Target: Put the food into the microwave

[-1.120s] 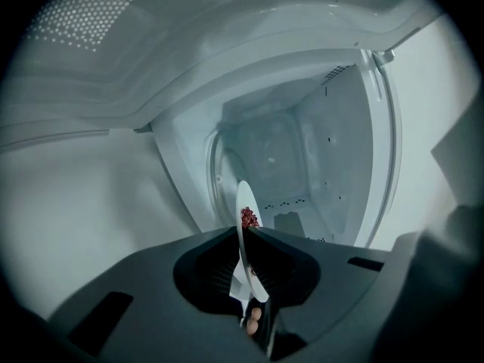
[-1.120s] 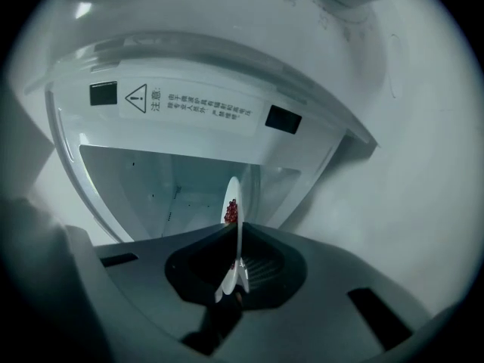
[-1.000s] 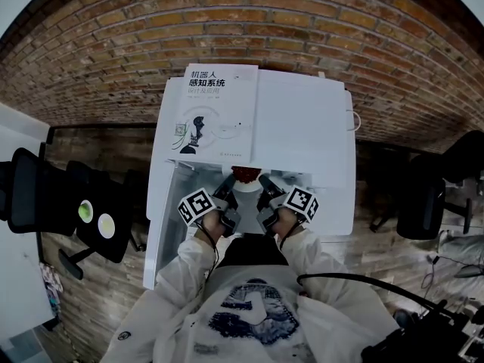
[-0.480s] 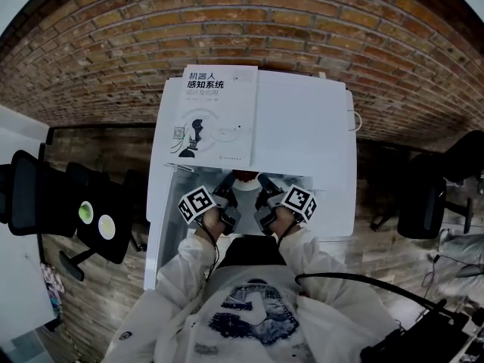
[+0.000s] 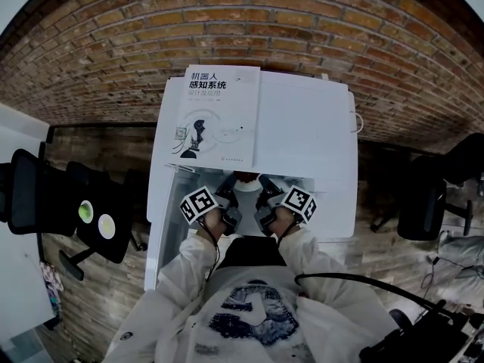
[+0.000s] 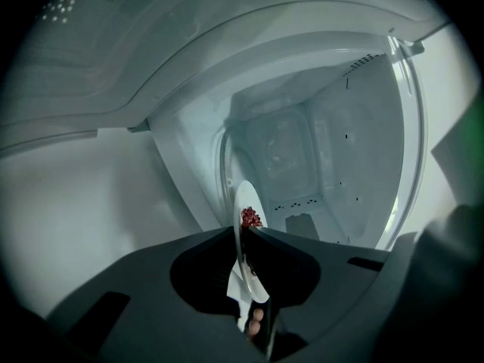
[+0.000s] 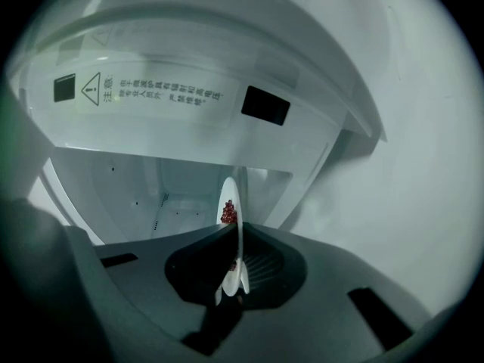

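Note:
A white plate (image 5: 246, 189) with red food (image 6: 250, 218) hangs at the mouth of the white microwave (image 5: 302, 127), partly under its top edge. My left gripper (image 5: 227, 189) is shut on the plate's left rim and my right gripper (image 5: 265, 189) on its right rim. In the left gripper view the plate (image 6: 243, 240) stands edge-on between the jaws of the left gripper (image 6: 242, 237), with the bare cavity (image 6: 302, 150) behind. The right gripper view shows the plate (image 7: 231, 263) and food (image 7: 228, 212) the same way in the right gripper (image 7: 236, 237).
A large book (image 5: 215, 116) lies on top of the microwave. The microwave door (image 5: 155, 225) stands open at the left. A warning label (image 7: 151, 93) sits above the opening. Black chairs (image 5: 45, 195) stand left, another chair (image 5: 427, 195) right. A brick wall (image 5: 242, 21) is behind.
Both grippers and the plate have edged slightly forward into the opening. The red food, plain to see from above a second ago, is now mostly under the microwave's top edge.

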Demonstrator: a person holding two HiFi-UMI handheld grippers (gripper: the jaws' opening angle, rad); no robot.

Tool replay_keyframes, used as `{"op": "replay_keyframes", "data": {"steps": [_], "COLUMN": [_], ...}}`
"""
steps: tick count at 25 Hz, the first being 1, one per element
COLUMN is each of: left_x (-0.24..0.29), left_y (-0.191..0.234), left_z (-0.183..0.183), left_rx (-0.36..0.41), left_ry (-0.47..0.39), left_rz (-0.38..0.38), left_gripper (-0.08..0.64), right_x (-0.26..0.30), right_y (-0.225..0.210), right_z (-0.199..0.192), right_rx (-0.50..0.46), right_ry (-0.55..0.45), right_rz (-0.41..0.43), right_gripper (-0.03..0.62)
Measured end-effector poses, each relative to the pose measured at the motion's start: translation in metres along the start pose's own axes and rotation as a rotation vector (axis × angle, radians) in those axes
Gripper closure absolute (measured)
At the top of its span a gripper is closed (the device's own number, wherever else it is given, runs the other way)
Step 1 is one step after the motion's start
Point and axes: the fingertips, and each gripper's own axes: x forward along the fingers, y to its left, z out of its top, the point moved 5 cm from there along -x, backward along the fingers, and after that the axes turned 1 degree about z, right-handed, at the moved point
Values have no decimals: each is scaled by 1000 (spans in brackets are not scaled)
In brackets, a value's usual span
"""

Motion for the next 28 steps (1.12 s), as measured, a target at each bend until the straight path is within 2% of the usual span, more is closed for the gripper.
{"op": "replay_keyframes", "data": {"steps": [11,20,28], "left_x": [1,0,-13], "left_y": [-3,-5,-4], "left_z": [1,1,-6], "left_rx": [38,114,107], "left_ry": [6,8,13], "left_rz": [10,56,38], "left_gripper": [517,414,413], "right_x": [3,4,-2], "right_y": [2,3,4], "right_z": [1,0,0], "right_rx": [-7,-8,-3], "right_ry": [-18,-10,-14], "right_rz": [-9,-3,0], "right_gripper": [568,566,565]}}
